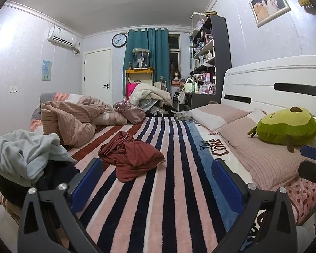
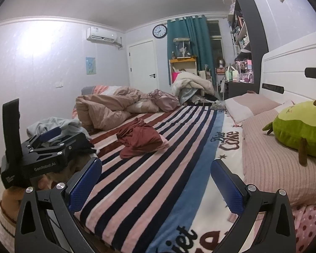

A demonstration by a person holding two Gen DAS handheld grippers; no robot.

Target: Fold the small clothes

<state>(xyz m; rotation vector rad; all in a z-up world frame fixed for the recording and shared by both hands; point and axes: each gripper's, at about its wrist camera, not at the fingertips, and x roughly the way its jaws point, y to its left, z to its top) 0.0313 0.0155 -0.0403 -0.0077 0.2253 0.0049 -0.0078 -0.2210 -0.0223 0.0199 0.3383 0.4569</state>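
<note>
Rust-red cloth, a small garment (image 1: 130, 158), lies crumpled in a loose heap on the striped blanket (image 1: 168, 189) that covers the bed, roughly in the middle of it. One flap spreads flat toward the near edge while the rest bunches up in folds. Nothing touches it.

Near the garment, toward the foot side, sits a pile of pale blue and dark clothes (image 1: 27, 154) at the blanket's edge. Beyond the garment a pinkish-tan duvet (image 1: 73, 118) is rumpled into a mound, with a shiny pink bag (image 1: 130, 111) just beside it. On the other side of the garment, well apart, two pink pillows (image 1: 252, 147) run along the white headboard (image 1: 273, 78), and a green avocado plush (image 1: 284, 126) rests on the nearer one. The words "Diet Coke" are printed on the blanket between the garment and the pillows.

The left gripper (image 1: 158, 189) hovers over the blanket on the near side of the garment, its blue-padded fingers (image 1: 86, 183) spread wide with nothing between them. The right gripper (image 2: 155, 189) hangs over the blanket too, farther toward the pillows, fingers (image 2: 225, 183) likewise spread wide and empty. From the right camera the left gripper shows beside the clothes pile, a hand (image 2: 8, 200) in a cream knit cuff gripping it.
</note>
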